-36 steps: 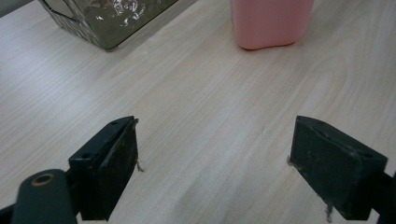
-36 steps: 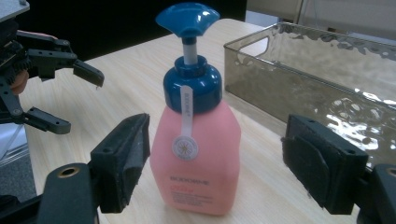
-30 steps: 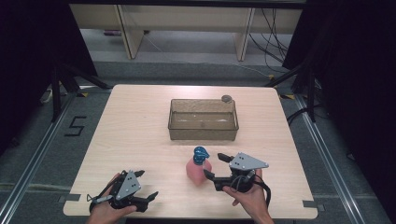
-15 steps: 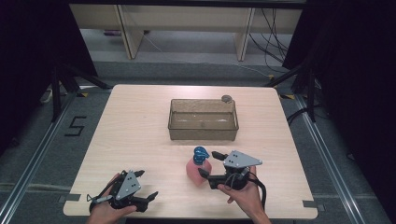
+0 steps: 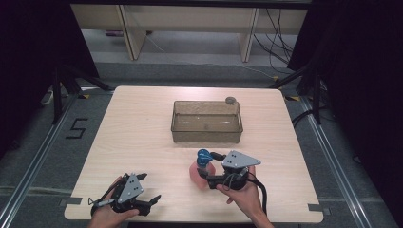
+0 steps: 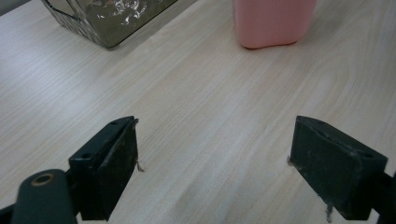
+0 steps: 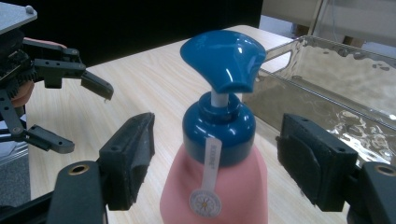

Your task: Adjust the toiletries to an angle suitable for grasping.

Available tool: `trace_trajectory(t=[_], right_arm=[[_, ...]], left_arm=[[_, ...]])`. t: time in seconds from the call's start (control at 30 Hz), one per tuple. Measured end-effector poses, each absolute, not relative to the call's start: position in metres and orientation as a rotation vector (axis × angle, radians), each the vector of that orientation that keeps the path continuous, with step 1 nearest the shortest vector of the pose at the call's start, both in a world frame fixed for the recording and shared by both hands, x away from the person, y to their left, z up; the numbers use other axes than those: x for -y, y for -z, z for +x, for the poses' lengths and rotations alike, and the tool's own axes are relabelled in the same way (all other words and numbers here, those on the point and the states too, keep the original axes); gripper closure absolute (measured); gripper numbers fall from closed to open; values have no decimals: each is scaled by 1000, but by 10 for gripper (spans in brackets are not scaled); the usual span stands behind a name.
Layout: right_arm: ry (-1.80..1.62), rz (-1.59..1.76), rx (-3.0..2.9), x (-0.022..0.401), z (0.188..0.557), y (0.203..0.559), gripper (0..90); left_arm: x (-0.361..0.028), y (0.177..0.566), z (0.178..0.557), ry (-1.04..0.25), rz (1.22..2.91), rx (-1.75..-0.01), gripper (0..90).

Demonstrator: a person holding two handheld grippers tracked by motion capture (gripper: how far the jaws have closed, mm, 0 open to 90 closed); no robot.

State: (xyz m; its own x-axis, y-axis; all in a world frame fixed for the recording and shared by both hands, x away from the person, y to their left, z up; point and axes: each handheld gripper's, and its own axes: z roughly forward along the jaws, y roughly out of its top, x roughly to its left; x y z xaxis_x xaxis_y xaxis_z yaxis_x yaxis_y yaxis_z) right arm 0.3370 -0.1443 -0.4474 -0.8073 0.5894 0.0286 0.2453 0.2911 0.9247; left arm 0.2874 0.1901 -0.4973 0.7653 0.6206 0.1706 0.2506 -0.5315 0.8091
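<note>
Even overhead light falls on the pale surface, while the surroundings sink into near-black. Shadows are soft and short. Glare glints off the clear bin and the blue pump. Both close views are slightly soft, and the near tongs are blurred at the lower edges.

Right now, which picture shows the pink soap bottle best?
The right gripper view: the soap bottle sits close between the fingers, showing its blue pump and label. The high view shows it small and partly hidden. The left gripper view catches just its pink bottom.
</note>
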Motion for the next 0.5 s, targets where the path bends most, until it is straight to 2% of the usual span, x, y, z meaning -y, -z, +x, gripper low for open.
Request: trace_trajectory(t=[0.23, 0.5], right_arm=[[-1531, 769, -2254, 140, 341, 449, 313], [-1532, 754, -2258, 135, 344, 451, 342]], left_arm=[[-189, 499, 288, -567, 2102, -658, 148], [-191, 497, 288, -571, 2145, -634, 148]])
